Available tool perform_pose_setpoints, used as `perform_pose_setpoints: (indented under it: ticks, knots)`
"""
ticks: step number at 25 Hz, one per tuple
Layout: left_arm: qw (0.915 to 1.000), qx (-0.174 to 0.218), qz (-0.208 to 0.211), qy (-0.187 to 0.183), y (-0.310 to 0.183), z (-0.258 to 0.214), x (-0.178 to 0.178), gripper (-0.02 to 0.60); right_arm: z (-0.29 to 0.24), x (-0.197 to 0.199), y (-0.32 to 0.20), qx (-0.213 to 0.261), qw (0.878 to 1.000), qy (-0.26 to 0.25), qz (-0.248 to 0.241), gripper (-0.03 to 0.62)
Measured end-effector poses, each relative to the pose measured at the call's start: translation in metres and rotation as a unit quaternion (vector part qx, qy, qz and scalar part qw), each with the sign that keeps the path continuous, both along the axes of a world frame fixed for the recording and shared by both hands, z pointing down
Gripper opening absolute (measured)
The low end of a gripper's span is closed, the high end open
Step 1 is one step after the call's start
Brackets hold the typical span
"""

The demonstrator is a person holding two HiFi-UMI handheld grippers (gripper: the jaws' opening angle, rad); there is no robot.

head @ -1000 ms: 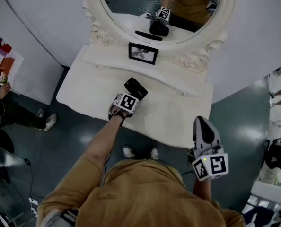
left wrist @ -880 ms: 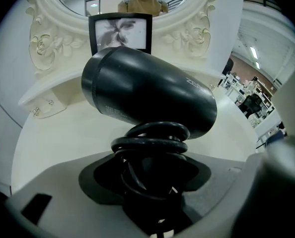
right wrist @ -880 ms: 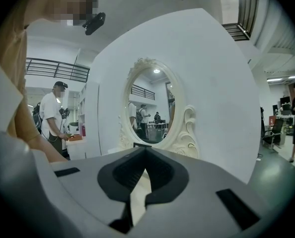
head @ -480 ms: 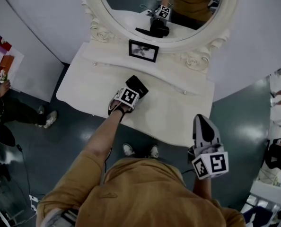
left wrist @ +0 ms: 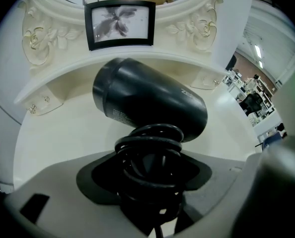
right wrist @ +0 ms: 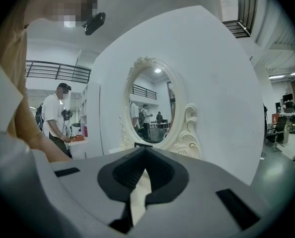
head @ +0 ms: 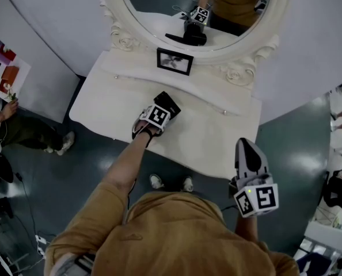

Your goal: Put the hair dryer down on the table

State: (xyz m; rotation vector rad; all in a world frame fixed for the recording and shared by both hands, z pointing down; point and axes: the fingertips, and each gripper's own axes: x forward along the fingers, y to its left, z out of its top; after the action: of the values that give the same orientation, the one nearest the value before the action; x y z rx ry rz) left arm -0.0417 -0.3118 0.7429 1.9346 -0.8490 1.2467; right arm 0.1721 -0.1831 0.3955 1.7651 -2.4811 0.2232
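The black hair dryer is at the middle of the white dressing table. In the left gripper view its barrel points left toward the mirror base, low over the tabletop; whether it touches I cannot tell. Its handle, wrapped in black cord, sits between the jaws of my left gripper, which is shut on it. The left gripper reaches in from the table's front edge. My right gripper hangs off the table's front right corner, shut and holding nothing.
A small framed picture stands at the back of the table under the oval ornate mirror. A person sits at the far left. The dark floor lies right of the table.
My left gripper has carried the hair dryer a little farther across the table toward the mirror. The right gripper has stayed put.
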Motion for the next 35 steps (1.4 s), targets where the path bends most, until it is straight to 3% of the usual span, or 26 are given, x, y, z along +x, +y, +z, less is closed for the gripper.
perform_pose_setpoints:
  ticks: [16,21,23,24,29,35]
  knots:
    - [0.9993,0.021,-0.015,0.027,0.009,-0.009,0.004,0.309,0.001,0.004,0.001,0.003,1.000,-0.008,-0.022,0.003]
    - [0.9954,0.087,-0.018,0.036,-0.004,-0.031,0.003,0.325,0.002,0.004,0.003,0.005,0.999,-0.011,-0.032,0.003]
    - [0.9854,0.168,-0.020,0.019,-0.026,-0.051,-0.008,0.325,0.000,0.002,0.003,0.008,0.999,-0.013,-0.038,0.003]
    - [0.9816,0.188,-0.026,0.015,-0.030,-0.059,-0.013,0.325,-0.001,0.001,0.003,0.009,0.999,-0.014,-0.042,0.003]
    - [0.9758,0.208,-0.067,0.019,-0.016,-0.088,-0.030,0.325,-0.007,-0.006,0.006,0.017,0.998,-0.019,-0.064,0.003]
    - [0.9620,0.250,-0.105,0.027,0.001,-0.124,-0.045,0.311,-0.009,-0.013,0.012,0.021,0.995,-0.026,-0.092,0.003]
